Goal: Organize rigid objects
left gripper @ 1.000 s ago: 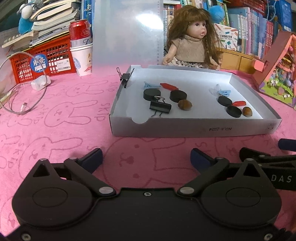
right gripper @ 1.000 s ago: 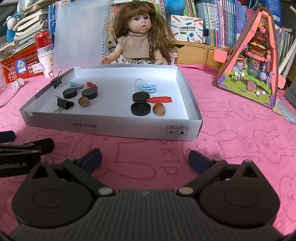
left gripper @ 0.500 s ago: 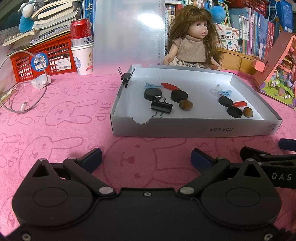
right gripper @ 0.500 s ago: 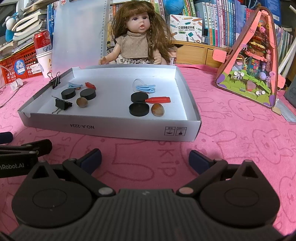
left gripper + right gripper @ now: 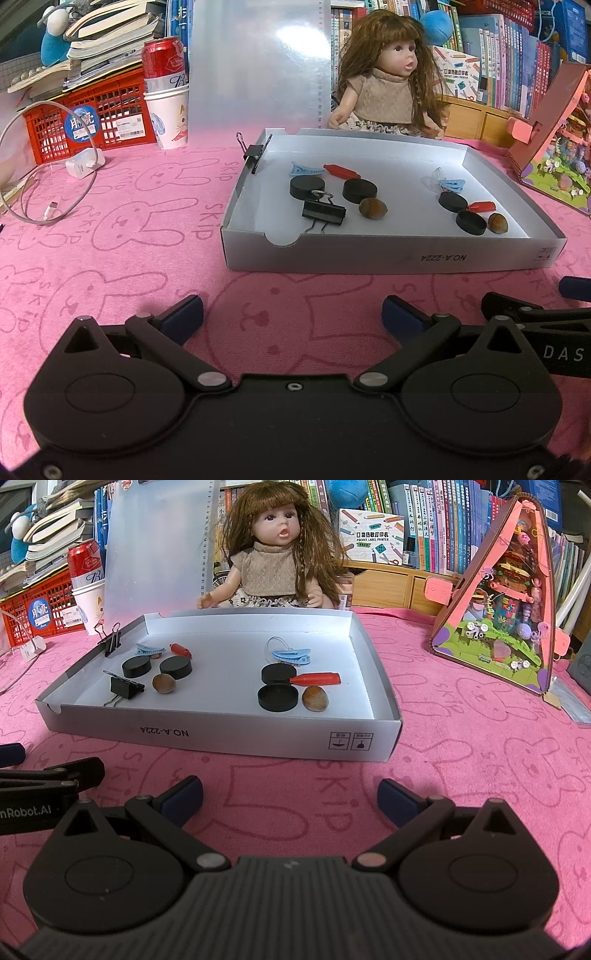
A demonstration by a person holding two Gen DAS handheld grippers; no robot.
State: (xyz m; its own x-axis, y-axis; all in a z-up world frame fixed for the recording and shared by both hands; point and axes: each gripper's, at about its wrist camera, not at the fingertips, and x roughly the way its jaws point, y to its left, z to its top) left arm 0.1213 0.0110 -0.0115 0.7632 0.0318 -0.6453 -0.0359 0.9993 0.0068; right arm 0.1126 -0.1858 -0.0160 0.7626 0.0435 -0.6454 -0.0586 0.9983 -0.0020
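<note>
- Near the middle of the pink tabletop [image 5: 122,236] sits a shallow grey box lid [image 5: 229,734], and all the small things lie inside it in 2 clusters; each cluster has 2 black discs, 1 nut, 1 red piece and 1 blue hair clip.
- Toward the lid's left wall lies a loose binder clip [image 5: 324,213]; a second binder clip [image 5: 252,152] is clamped on that wall's rim near the far-left corner.
- Left claw [image 5: 291,314] and right claw [image 5: 290,794] both hover short of the lid's near wall, spread wide and empty.
- Handling, as I judge it: everything looks light and stiff; the black disc [image 5: 277,698] is low and smooth, so pinch across its rim; the hazelnut [image 5: 315,698] is round and likely to roll or squirt out; the loose clip is best taken across its black body, not its wire handles.
</note>
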